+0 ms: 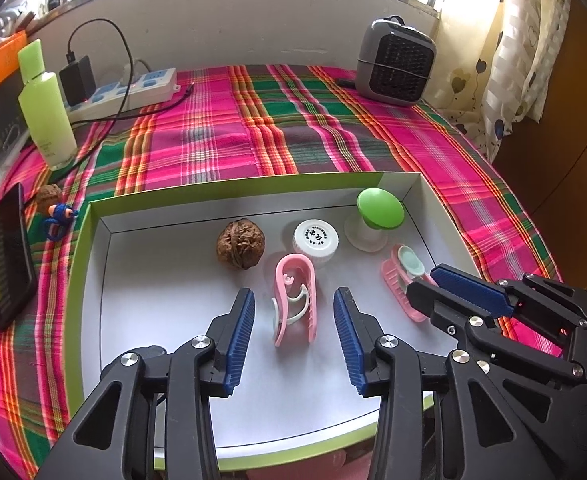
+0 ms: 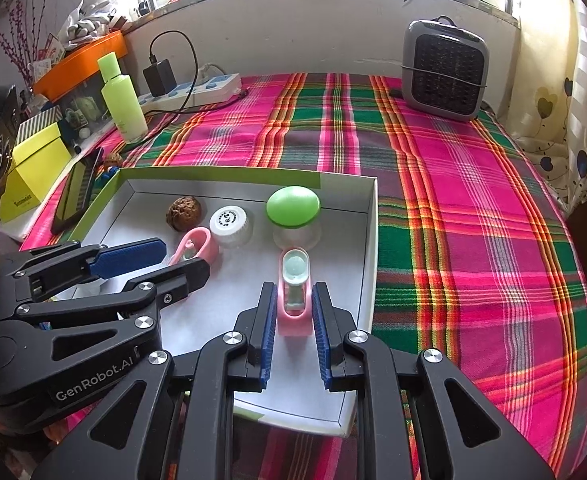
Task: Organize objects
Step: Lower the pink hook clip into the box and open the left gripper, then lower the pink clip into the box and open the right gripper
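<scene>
A white tray with a green rim (image 1: 93,216) (image 2: 367,240) lies on the plaid cloth. In it are a walnut (image 1: 240,243) (image 2: 184,213), a white jar lid (image 1: 316,238) (image 2: 229,222), a green-topped knob (image 1: 379,209) (image 2: 292,206), a pink clip (image 1: 295,298) (image 2: 197,246) and a pink-and-mint clip (image 1: 403,276) (image 2: 294,292). My left gripper (image 1: 293,312) (image 2: 173,260) is open, its pads on either side of the pink clip without touching. My right gripper (image 2: 293,308) (image 1: 423,284) is shut on the pink-and-mint clip, which rests on the tray floor.
Left of the tray lie a black phone (image 1: 7,256) (image 2: 75,192), a second walnut (image 1: 47,196) and a blue-orange trinket (image 1: 59,218). At the back stand a green bottle (image 1: 45,108) (image 2: 122,98), a power strip (image 1: 133,88) and a grey heater (image 1: 395,64) (image 2: 445,68).
</scene>
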Available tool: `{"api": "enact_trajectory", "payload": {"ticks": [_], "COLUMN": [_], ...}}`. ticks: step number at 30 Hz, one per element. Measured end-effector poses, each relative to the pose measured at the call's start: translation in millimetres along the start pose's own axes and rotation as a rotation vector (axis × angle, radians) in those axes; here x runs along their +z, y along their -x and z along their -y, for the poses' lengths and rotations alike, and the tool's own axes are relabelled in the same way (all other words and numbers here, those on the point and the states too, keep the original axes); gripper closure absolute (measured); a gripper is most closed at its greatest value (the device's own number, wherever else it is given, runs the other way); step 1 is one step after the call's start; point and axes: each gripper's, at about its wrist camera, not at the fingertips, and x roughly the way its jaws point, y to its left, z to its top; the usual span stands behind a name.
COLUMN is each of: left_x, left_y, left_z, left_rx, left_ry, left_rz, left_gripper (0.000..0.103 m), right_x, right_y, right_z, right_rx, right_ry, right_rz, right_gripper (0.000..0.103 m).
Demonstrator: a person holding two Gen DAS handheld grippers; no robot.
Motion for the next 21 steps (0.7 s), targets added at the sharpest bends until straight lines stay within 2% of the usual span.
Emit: {"api": "enact_trajectory", "payload": {"ticks": [5, 7, 10, 21], "left_x": [-2.6, -4.3, -7.9, -26.4], "left_y": [10.9, 15.5, 21.8, 46.8], "left_z": [-0.7, -0.5, 0.3, 4.4], "left_rx": [0.002, 0.009, 0.013, 0.013], "left_ry": [0.006, 0.007, 0.005, 0.005], "left_rz": [0.018, 0.027, 0.036, 0.058], "left_gripper": [0.061, 0.061, 0.061, 0.061], "right_x": [-2.9, -4.6, -8.0, -20.4], "right_y": [7.7, 11.2, 18.0, 43.8], "right_z": [-0.1, -0.6, -1.8, -12.2], "right_rx": [-0.001, -0.001, -0.003, 0.002], "right_ry": [-0.006, -0.009, -0.008, 0.0], "right_rz": [0.015, 0.022, 0.035, 0.084], "right_gripper": [0.081, 0.075, 0.071, 0.07]}}
